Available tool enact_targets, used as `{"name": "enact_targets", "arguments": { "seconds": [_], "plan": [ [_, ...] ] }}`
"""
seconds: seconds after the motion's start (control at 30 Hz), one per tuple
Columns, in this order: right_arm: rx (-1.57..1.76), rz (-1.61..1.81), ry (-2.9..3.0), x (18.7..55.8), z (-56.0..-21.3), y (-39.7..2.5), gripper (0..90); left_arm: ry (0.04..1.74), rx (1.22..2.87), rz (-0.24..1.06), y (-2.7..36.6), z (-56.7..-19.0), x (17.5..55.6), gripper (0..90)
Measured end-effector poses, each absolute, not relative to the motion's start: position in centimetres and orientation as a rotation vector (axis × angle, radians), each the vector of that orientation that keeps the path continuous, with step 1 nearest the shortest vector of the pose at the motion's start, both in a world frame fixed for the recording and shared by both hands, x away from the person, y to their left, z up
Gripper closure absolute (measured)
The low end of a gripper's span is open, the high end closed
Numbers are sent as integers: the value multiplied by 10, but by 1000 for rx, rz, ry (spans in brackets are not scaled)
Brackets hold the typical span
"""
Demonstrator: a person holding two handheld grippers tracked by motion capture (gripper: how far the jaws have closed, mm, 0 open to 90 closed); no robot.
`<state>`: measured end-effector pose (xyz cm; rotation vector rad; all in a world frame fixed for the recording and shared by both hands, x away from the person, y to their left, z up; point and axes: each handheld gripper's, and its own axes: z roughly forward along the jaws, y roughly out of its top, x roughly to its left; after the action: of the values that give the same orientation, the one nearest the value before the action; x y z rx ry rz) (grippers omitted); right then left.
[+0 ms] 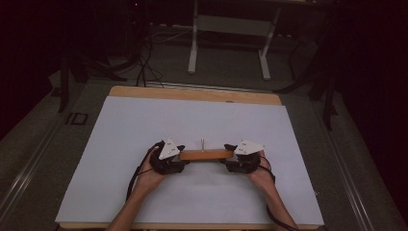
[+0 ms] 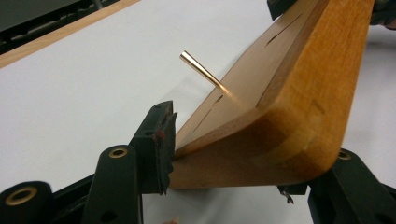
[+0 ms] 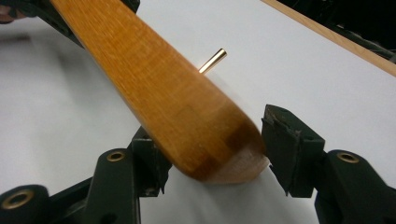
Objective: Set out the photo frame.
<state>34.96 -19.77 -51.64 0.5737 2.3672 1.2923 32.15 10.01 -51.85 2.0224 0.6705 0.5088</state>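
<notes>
With both ends of the wooden block pinched, left gripper and right gripper carry it mid-table; next, keep its brass pin upright.

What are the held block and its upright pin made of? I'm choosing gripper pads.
The block looks like wood: orange-brown, visible grain, joined segments at its rounded end, smooth and probably varnished. The pin looks like brass or another gold-toned metal, shiny and reflective. Both grippers clamp the block's ends.
</notes>
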Motion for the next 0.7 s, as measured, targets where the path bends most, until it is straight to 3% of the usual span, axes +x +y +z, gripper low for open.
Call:
{"name": "enact_targets", "arguments": {
  "seconds": [0.7],
  "plan": [
    [578,1306,2378,351,-516,-199,446,644,2046,552,99,-519,321,497]
  ]
}}
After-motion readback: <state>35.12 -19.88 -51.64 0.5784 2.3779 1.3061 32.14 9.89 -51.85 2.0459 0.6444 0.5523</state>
